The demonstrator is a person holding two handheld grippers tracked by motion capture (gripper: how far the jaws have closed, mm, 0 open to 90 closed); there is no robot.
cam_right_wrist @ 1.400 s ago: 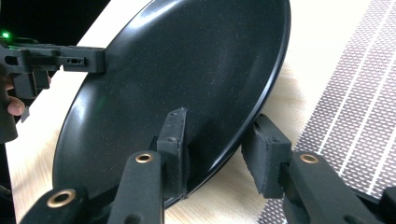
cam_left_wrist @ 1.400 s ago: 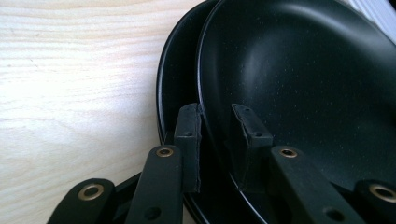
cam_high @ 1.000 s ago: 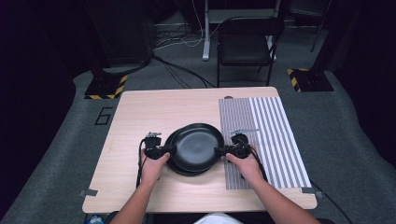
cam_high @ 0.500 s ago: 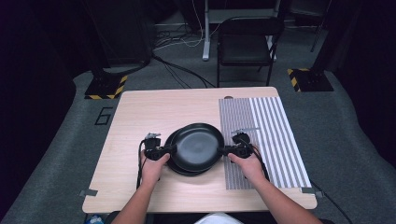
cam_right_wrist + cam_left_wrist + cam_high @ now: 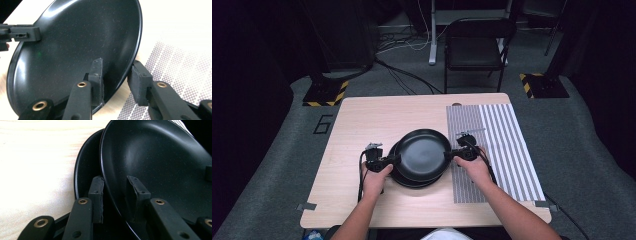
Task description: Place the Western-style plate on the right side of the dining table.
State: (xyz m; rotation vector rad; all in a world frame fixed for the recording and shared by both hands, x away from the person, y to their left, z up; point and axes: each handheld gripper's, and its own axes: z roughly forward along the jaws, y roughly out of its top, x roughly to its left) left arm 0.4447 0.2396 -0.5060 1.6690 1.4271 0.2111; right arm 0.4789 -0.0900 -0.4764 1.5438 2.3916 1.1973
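Note:
Two black plates lie stacked at the middle of the wooden table (image 5: 362, 120). The top plate (image 5: 422, 152) is tipped up off the lower plate (image 5: 401, 179). My left gripper (image 5: 396, 159) is shut on the top plate's left rim. In the left gripper view my left gripper (image 5: 115, 182) has one pad inside the top plate (image 5: 155, 157) and the other between it and the lower plate (image 5: 85, 170). My right gripper (image 5: 449, 154) has just been closing on the right rim. In the right gripper view my right gripper (image 5: 117, 65) straddles the rim of the top plate (image 5: 75, 45), shut on it.
A grey striped mat (image 5: 507, 145) covers the table's right part, just under my right hand. A black chair (image 5: 474, 50) stands beyond the far edge, with cables on the floor around it. The left gripper (image 5: 22, 33) is seen across the plate in the right gripper view.
The right gripper has closed on the top plate's right rim and risen a little. The top plate has lifted slightly off the lower one. The left hand has stayed put.

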